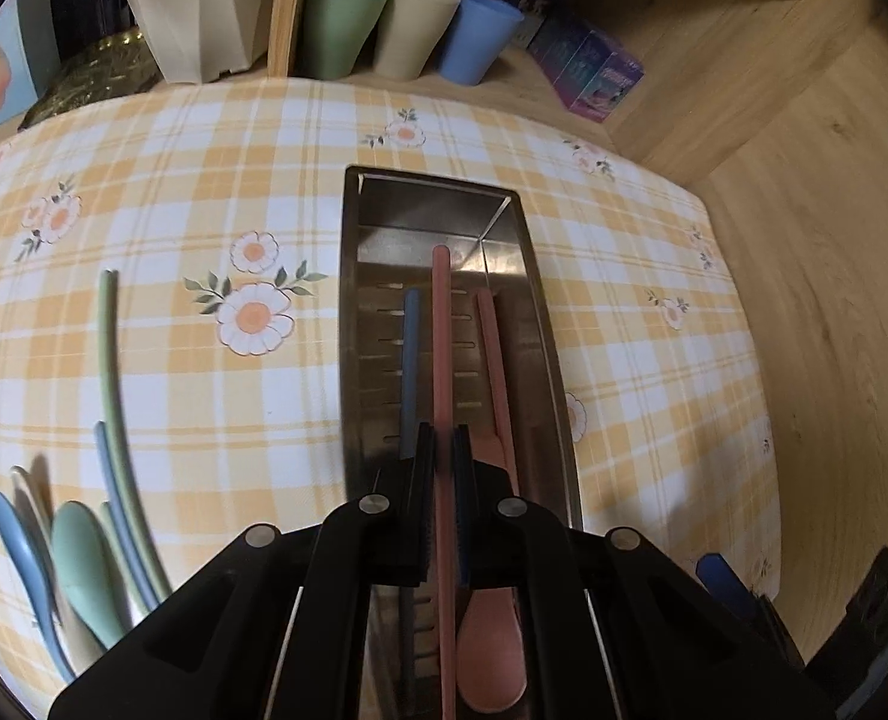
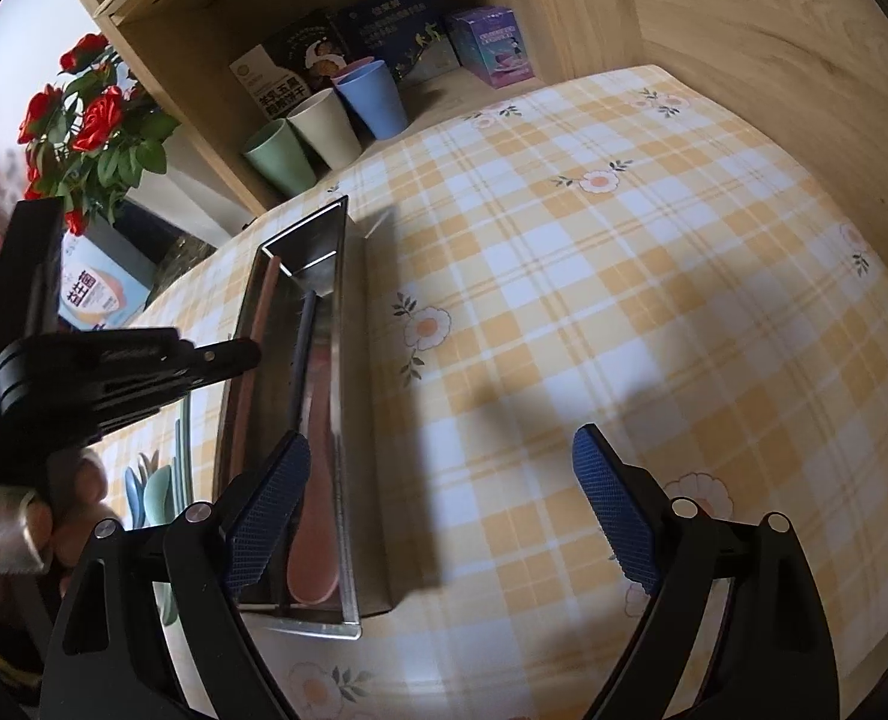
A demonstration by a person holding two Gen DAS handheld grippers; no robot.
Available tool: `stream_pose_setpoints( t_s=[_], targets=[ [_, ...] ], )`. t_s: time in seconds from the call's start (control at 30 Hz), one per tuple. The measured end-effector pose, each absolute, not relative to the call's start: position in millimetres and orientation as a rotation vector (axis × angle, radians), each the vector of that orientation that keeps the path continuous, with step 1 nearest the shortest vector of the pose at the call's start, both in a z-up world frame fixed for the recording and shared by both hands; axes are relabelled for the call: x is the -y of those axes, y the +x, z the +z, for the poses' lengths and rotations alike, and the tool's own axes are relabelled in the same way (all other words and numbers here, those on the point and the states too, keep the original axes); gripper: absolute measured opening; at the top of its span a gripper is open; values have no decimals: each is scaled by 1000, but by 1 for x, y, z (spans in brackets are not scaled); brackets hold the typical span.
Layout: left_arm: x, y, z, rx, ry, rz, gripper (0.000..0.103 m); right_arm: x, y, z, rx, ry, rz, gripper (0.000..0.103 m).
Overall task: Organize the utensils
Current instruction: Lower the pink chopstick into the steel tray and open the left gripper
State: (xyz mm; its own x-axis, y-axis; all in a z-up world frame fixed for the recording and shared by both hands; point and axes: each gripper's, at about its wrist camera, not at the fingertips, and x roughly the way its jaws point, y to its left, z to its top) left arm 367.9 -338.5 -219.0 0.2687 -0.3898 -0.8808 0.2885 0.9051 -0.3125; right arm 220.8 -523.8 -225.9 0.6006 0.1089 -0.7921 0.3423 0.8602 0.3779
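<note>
Since the left gripper (image 1: 444, 450) has its fingers clamped mid-shaft on a thin, light, stiff pink plastic chopstick (image 1: 441, 324) at frame centre above the steel tray (image 1: 555, 372), it may pivot; the right gripper (image 2: 444, 504) gapes empty.

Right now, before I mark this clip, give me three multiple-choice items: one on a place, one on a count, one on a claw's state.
1. Where does the pink spoon lie?
A. in the metal tray
B. on the tablecloth
C. in a cup

2. How many cups stand at the shelf behind the cloth?
A. two
B. four
C. six

3. How is the left claw?
A. wide open
B. shut on a blue spoon
C. shut on the pink chopstick

Key: 1 A, the spoon rests inside the tray; 2 B, green, cream, pink and blue cups; 3 C, its pads pinch the pink stick over the tray.
</note>
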Motion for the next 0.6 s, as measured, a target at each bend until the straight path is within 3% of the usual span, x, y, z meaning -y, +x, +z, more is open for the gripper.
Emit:
stream_pose_setpoints(
  t_s=[0.3, 0.47, 0.6],
  targets=[
    [357, 375, -236, -1217, -10, -486, 6, 525, 221, -229, -938, 538, -160, 86],
    [350, 372, -227, -1233, -14, -548, 18, 516, 220, -223, -937, 530, -151, 86],
    [331, 366, -197, -1164, -7, -605, 20, 509, 217, -218, -937, 540, -174, 86]
  ],
)
